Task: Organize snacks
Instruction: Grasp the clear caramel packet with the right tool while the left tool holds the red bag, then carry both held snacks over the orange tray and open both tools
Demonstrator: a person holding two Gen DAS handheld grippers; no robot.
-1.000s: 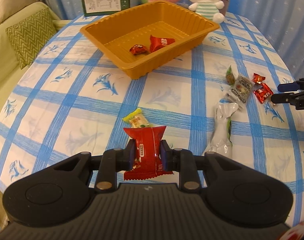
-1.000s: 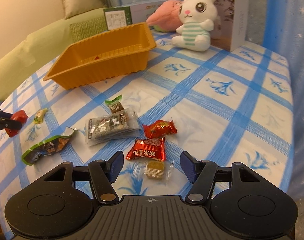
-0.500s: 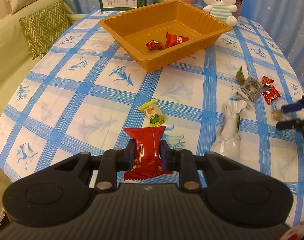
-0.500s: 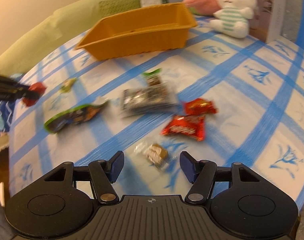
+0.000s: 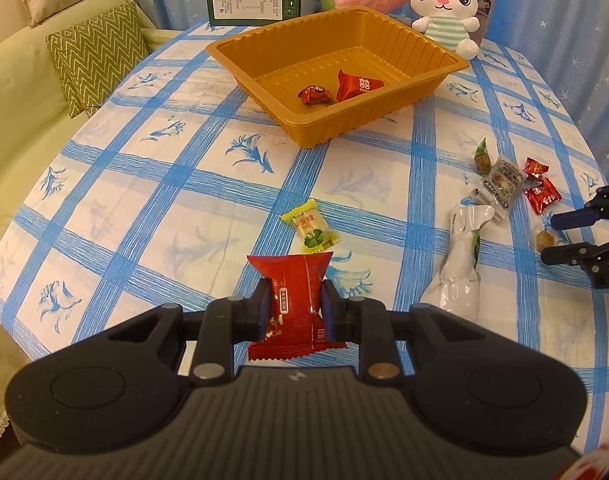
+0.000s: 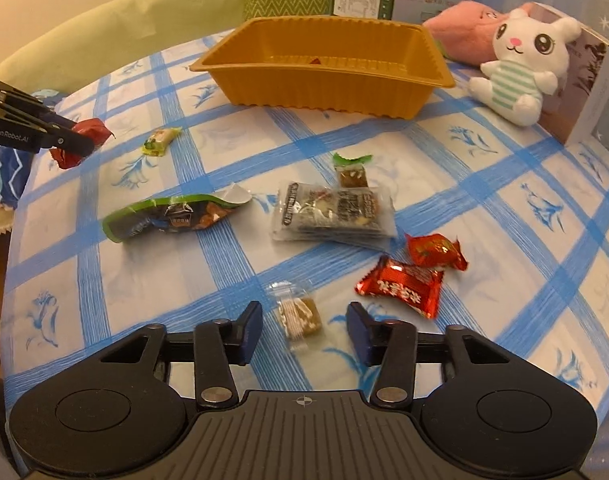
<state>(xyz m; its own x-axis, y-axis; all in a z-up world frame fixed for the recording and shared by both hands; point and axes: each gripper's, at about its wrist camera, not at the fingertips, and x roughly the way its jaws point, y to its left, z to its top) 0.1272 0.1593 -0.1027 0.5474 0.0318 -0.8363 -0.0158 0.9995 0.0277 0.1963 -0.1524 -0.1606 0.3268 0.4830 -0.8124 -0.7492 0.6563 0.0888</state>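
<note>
Snacks: L gripper (image 5: 295,303) has carried clamped red packet (image 5: 292,304) nearer tray (image 5: 400,104); drop pending. R gripper (image 6: 303,326), jaws apart, now brackets clear-wrapped candy (image 6: 298,316); ready to pinch.

Red snack packet (image 5: 294,300) upright, pinched between the left gripper (image 5: 295,304) fingers, clear-wrapped brown candy (image 6: 298,314) flat between the spread right gripper (image 6: 303,326) fingers, orange tray (image 5: 384,118) far ahead holding two red sweets.
</note>
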